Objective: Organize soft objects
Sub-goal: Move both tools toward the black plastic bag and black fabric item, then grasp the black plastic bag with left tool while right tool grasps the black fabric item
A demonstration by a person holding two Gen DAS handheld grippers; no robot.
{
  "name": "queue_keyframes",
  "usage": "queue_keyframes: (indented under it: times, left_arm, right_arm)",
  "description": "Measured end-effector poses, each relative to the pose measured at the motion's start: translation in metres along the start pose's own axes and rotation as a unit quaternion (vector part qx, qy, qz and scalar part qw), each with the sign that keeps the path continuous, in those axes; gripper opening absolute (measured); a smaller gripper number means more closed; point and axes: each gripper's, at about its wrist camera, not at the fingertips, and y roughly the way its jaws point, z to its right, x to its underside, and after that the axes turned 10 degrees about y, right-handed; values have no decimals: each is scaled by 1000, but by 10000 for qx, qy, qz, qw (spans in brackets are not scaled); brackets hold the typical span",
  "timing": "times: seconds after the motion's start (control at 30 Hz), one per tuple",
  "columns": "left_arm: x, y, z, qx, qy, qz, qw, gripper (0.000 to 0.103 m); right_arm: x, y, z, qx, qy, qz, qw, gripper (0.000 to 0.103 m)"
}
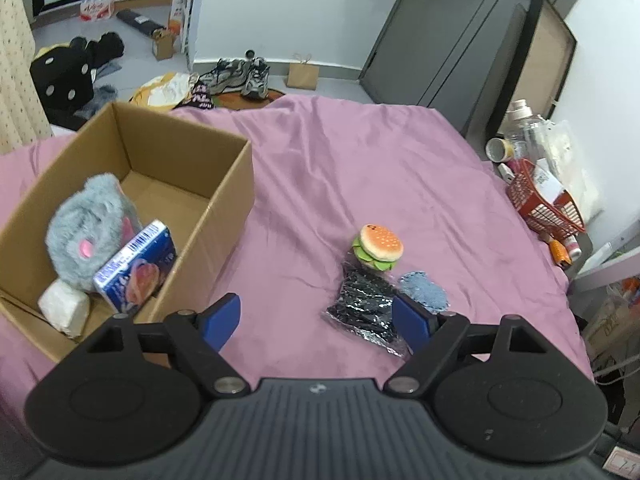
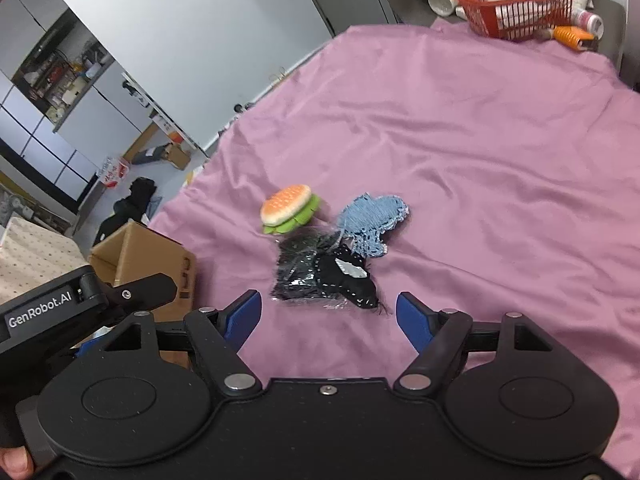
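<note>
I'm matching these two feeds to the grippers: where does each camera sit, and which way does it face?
Left wrist: on the left gripper, looking across the pink bedsheet at the cardboard box and burger toy; open fingers show.
Right wrist: on the right gripper, facing the black packet; open fingers, the other gripper's body and a fingertip show.
Shared: burger toy, black packet, blue cloth, box, red basket.

— What's beyond the wrinkled pink bedsheet (image 1: pixel 360 152)?

— Pale blue-white walls (image 1: pixel 280 4), a dark grey panelled door (image 1: pixel 440 32), and a grey floor (image 1: pixel 132 40) strewn with grey sneakers (image 1: pixel 240 74) and a brown paper bag (image 1: pixel 303 75).

— Any shelving?

— A cluttered shelf niche (image 2: pixel 64 76).
</note>
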Motion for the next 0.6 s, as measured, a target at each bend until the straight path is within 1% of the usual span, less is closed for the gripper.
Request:
queue_keyframes:
  times: [0.13,0.2,0.27,0.33,0.4,0.47,0.5,0.53,0.57,0.6]
  left_arm:
    - [-2,21,-2,8,-204,-145,9997,76]
    - [-2,31,0,24,-200,-204,9996,76]
    - [-2,42,2,55,-194,-256,9995,75]
    - [-2,54,3,82,-200,-333,9992,75]
    - [1,64,4,108,-218,-428,9988,75]
    - [2,74,6,191,-256,-470,9984,75]
    - [2,78,7,217,-264,-480,9983,75]
    - [2,82,8,226,-275,-506,9981,75]
    - [2,86,9,256,-295,-528,9978,75]
    - [2,90,9,297,-318,-548,9976,75]
  right_arm:
    - [-2,22,5,18,24,-181,9998,73]
    - [-3,33,11,94,91,-260,9996,69]
    - [-6,42,17,156,177,-315,9992,69]
    - [-8,47,22,219,226,-284,9991,69]
    - [-9,50,27,144,292,-241,9992,67]
    - [-11,51,31,41,350,-174,9992,57]
    - [-12,51,33,9,395,-142,9991,54]
    - [-13,53,35,-25,453,-116,9989,47]
    - [-15,56,38,-63,525,-104,9985,38]
    - [-15,57,42,-106,612,-91,9980,34]
